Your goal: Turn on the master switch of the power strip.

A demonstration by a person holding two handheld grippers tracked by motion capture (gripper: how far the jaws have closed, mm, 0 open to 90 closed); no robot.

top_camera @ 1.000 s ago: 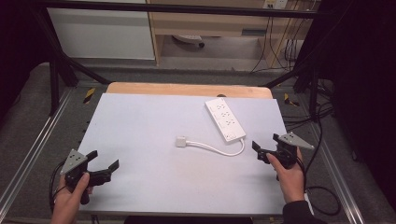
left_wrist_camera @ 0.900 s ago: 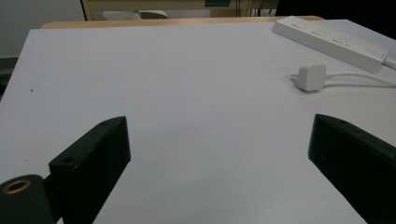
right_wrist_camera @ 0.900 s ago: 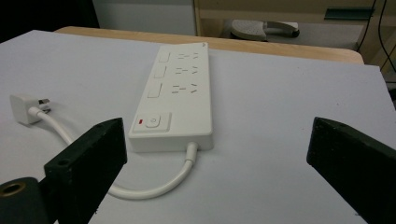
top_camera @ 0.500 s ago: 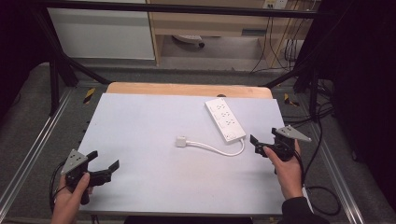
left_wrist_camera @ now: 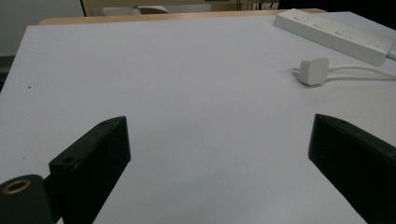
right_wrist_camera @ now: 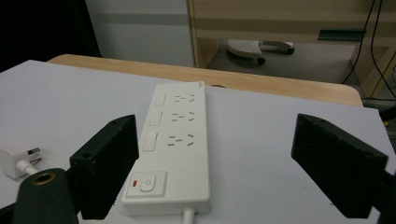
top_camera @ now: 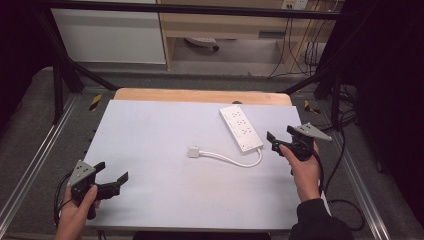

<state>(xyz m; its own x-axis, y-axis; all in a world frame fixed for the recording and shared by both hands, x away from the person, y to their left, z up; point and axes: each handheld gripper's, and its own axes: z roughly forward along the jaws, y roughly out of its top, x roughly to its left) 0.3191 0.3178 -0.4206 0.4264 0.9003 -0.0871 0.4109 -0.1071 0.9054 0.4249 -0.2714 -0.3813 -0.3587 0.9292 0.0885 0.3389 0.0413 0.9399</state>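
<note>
The power strip (top_camera: 241, 128) lies flat on the white table (top_camera: 150, 130), toward its far right, sockets up and switch end nearest the person. Its cord (top_camera: 235, 161) loops leftward to the plug (top_camera: 193, 151), lying loose near the table's middle. The right gripper (top_camera: 276, 140) hangs just beside the strip's near end, lined up along it as if to take that end; its jaws stand wide but have just been closing a little, with nothing between them. The left gripper (top_camera: 114, 181) waits well apart at the near left corner, jaws spread and empty, aimed toward the plug.
</note>
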